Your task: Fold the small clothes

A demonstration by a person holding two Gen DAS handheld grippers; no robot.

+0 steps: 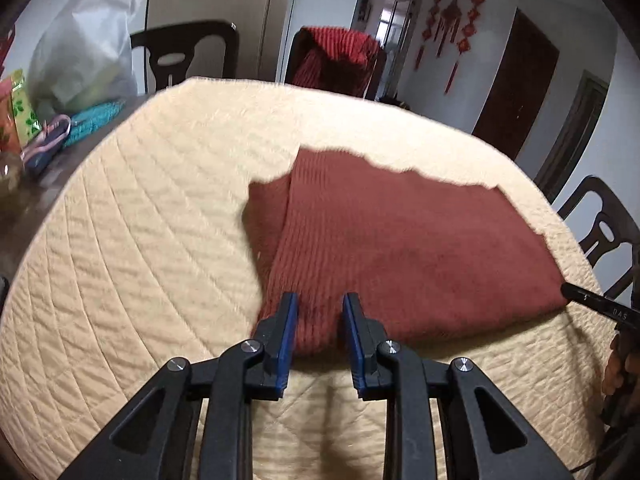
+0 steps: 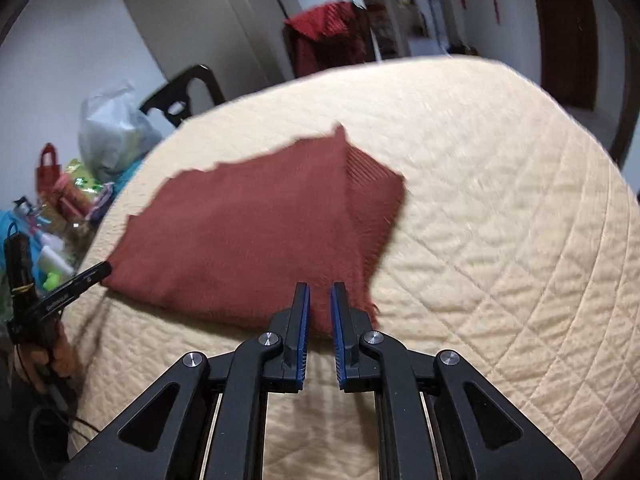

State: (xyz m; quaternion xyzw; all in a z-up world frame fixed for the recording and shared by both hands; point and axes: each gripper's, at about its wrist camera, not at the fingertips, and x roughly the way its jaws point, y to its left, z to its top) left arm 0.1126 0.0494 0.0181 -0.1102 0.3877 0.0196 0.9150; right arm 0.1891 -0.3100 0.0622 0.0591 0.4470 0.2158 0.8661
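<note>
A rust-red ribbed garment (image 1: 400, 248) lies folded on the cream quilted cover (image 1: 140, 240) of the table. My left gripper (image 1: 319, 300) is open, its blue-padded jaws a little apart over the garment's near left corner. In the right wrist view the garment (image 2: 248, 232) lies ahead, and my right gripper (image 2: 319, 292) is open with a narrow gap at the near right corner. Cloth shows between both pairs of jaws; neither visibly pinches it. The right gripper's tip shows in the left view (image 1: 576, 294); the left gripper's tip shows in the right view (image 2: 96, 272).
Dark chairs (image 1: 188, 56) stand behind the table, one draped with red cloth (image 1: 340, 56). A white plastic bag (image 1: 84, 52), snack packets and a teal item (image 1: 96, 120) sit at the table's left. The quilted cover (image 2: 500, 220) stretches right. Another chair (image 1: 604, 236) stands at the right.
</note>
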